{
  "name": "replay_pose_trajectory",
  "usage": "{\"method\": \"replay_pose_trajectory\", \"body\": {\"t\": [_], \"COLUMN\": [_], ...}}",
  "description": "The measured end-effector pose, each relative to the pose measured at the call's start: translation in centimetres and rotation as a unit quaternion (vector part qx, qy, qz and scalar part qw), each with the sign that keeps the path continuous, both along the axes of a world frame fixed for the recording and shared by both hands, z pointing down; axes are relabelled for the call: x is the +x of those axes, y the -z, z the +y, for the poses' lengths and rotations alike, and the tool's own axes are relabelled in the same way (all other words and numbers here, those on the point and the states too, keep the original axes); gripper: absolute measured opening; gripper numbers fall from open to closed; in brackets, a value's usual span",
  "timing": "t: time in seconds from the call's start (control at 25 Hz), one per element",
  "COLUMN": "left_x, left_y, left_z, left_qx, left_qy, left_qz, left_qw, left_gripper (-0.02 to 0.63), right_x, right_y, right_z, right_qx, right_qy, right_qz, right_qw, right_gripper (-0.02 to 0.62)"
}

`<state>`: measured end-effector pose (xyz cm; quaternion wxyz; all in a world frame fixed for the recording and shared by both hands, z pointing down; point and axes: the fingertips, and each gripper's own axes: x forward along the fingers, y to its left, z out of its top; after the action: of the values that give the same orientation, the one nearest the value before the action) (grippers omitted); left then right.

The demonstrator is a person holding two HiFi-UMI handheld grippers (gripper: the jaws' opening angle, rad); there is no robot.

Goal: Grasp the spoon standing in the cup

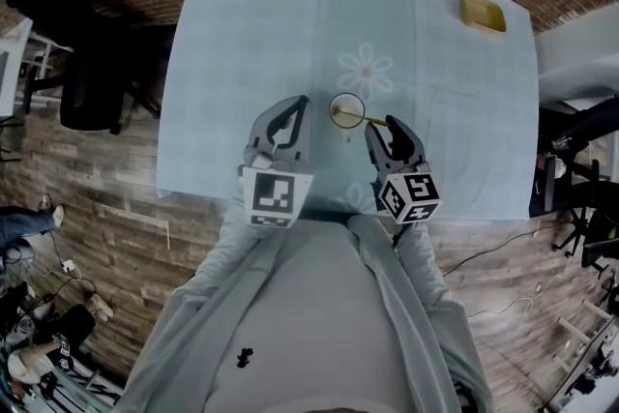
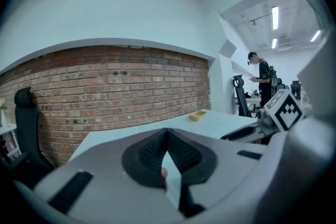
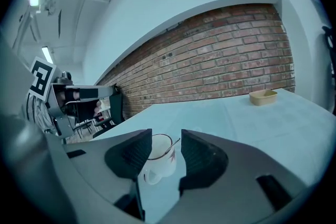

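R gripper jaws spread wide, nothing pinched, cup w/ spoon just ahead btwn them; L gripper jaws pressed together, empty. For a clean grasp I'd ease R fwd & a bit up so pads bracket the thin handle above the rim, not the cup wall, then close slow so cup doesn't tip. Spoon sits bowl-down in cup at table's near-middle, long axis tilted, handle leaning over rim toward R gripper

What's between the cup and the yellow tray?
Nothing but bare tablecloth between the cup and tray, seen in the head view.
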<state>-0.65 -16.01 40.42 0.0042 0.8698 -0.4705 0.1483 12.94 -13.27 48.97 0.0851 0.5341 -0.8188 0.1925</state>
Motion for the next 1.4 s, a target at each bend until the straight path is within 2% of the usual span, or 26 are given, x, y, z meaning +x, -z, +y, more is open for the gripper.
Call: {"method": "replay_pose_trajectory", "body": {"t": [0.68,1.2,1.4], "left_x": [-0.3,-0.6,-0.5], "left_y": [-0.2,-0.3,-0.1], "left_z": [-0.2,-0.2,-0.3], "left_qx": [-0.001,-0.001,-0.001], "left_qy": [0.008,0.013,0.012], "left_qz": [-0.003,-0.005,-0.005], "left_qw": [1.0,0.9999,0.9999], "left_gripper": [0.017,0.017,0.017], "right_x": [-1.4,-2.2,-1.9], "right_y": [-3.2,-3.5,-3.7], "right_z": [-1.5,-1.8,-1.8], "right_qx": [-0.03,-0.034,-0.038], "right_qy": [0.008,0.016,0.011], "right_qz": [-0.013,-0.01,0.001], "right_qw": [0.999,0.999,0.999], "right_gripper": [0.167,0.164,0.077]}}
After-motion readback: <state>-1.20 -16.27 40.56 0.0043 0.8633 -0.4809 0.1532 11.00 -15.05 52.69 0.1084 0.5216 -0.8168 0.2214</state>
